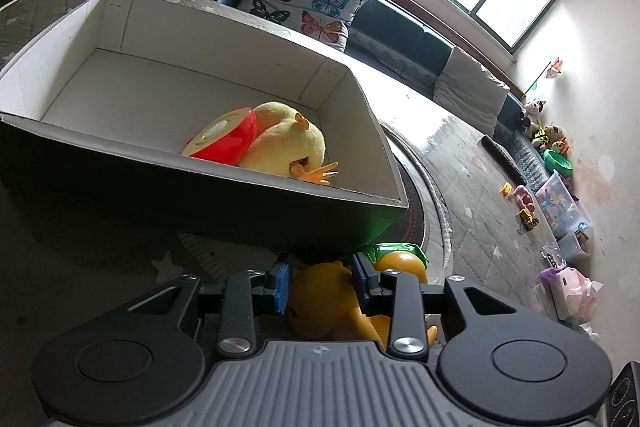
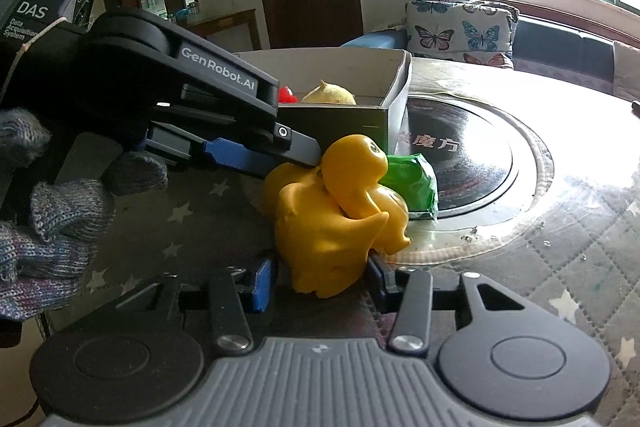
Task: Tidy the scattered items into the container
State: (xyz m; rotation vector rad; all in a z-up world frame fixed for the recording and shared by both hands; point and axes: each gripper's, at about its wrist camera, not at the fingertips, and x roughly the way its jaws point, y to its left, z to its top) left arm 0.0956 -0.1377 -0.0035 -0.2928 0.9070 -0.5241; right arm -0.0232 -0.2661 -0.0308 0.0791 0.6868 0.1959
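Observation:
A yellow rubber chicken toy [image 2: 332, 223] lies on the table in front of a dark box with a white inside [image 1: 208, 67]. My left gripper [image 1: 320, 287] is shut on the yellow toy [image 1: 324, 303]; it also shows in the right wrist view [image 2: 296, 163], coming in from the left onto the toy. My right gripper [image 2: 318, 279] is around the toy's lower end, its blue pads [image 2: 262, 285] close to the toy on each side. In the box lie a yellow plush chick [image 1: 288, 143] and a red toy piece [image 1: 224, 139]. A green packet [image 2: 412, 183] lies behind the yellow toy.
The box [image 2: 344, 119] stands on a quilted star-pattern cover [image 2: 560, 267]. A black round turntable [image 2: 460, 151] sits to its right. Butterfly cushions [image 2: 460, 27] and a sofa lie beyond. Toys and bins [image 1: 560, 203] line the far wall.

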